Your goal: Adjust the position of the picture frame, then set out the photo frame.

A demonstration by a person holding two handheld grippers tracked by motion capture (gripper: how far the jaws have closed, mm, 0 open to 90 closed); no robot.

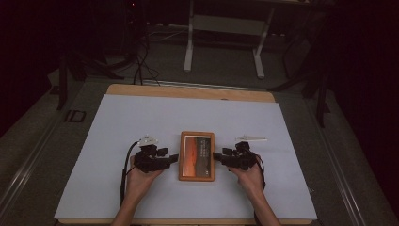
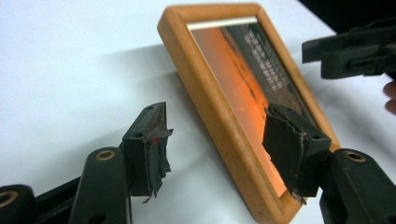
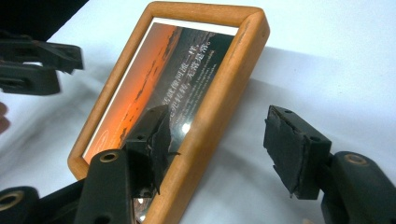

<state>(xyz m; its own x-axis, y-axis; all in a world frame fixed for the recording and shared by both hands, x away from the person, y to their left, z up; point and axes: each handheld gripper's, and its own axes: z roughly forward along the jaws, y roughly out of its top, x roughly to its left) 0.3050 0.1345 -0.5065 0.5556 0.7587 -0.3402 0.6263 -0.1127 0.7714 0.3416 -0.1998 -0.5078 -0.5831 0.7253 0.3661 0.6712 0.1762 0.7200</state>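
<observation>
A wooden picture frame (image 1: 197, 156) lay flat a little below the middle of the high view, on the pale sheet that covered the tabletop (image 1: 141, 117), its glass showing an orange sunset print with a few lines of small text. The person had brought one tool in from each side: the left tongs (image 1: 173, 159) pointed at the frame's left edge, the right tongs (image 1: 217, 156) at its right edge, both low in the frame with the hands behind them.

Seen from the left gripper view, the left tongs (image 2: 224, 154) stood apart and straddled the near long rail of the frame (image 2: 233, 116), one pad over the sheet and the other over the glass. They had not closed on the wood. The right gripper view showed the same on the other side: the right tongs (image 3: 219, 144) were apart, one pad above the print and the other out over the bare sheet, with the frame's rail (image 3: 219, 93) running up between them (whether either pad brushed the wood I could not tell).

So the approach looked done and the grip did not. By my reckoning both sets of tongs had yet to clamp onto the rails, and any lifting or standing up of the frame was still ahead; it rested fully on the tabletop.
</observation>
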